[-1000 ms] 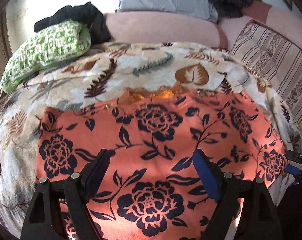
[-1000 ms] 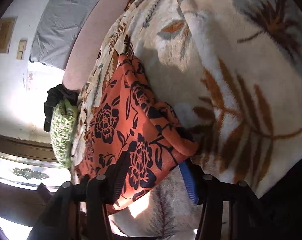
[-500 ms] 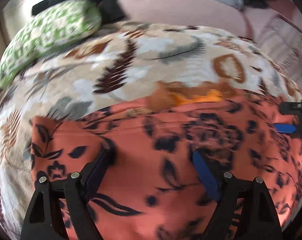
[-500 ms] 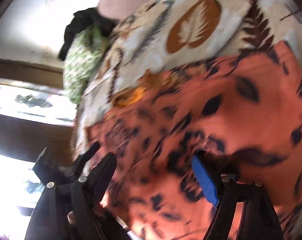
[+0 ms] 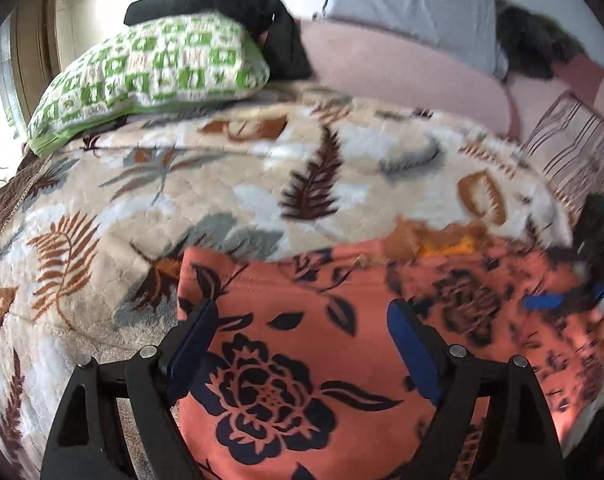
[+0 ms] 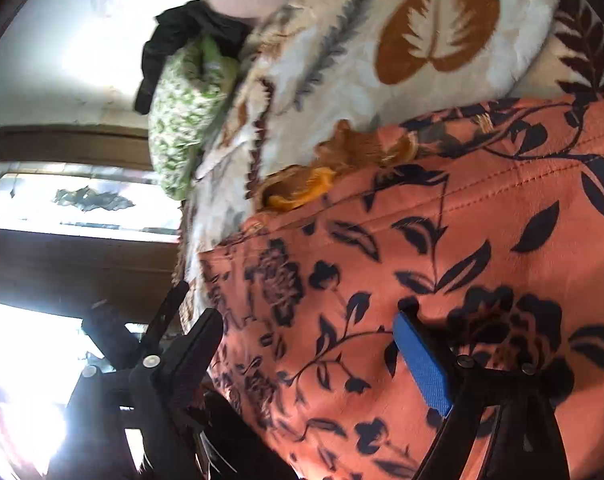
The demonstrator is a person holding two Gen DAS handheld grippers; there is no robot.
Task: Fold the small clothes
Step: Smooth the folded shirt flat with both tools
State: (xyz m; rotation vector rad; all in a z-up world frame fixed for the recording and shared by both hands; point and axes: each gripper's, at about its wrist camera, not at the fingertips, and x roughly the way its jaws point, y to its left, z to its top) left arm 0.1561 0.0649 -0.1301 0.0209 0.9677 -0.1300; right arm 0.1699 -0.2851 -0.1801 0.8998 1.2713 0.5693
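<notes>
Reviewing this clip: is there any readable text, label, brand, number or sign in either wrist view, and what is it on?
None: no readable text in either wrist view.
Orange floral garment: black flower print only, no tag visible.
Leaf-patterned blanket: pattern only.
Green-and-white pillow: blocky motifs, not letters.
Left hand-held gripper and right hand-held gripper: no markings visible.
</notes>
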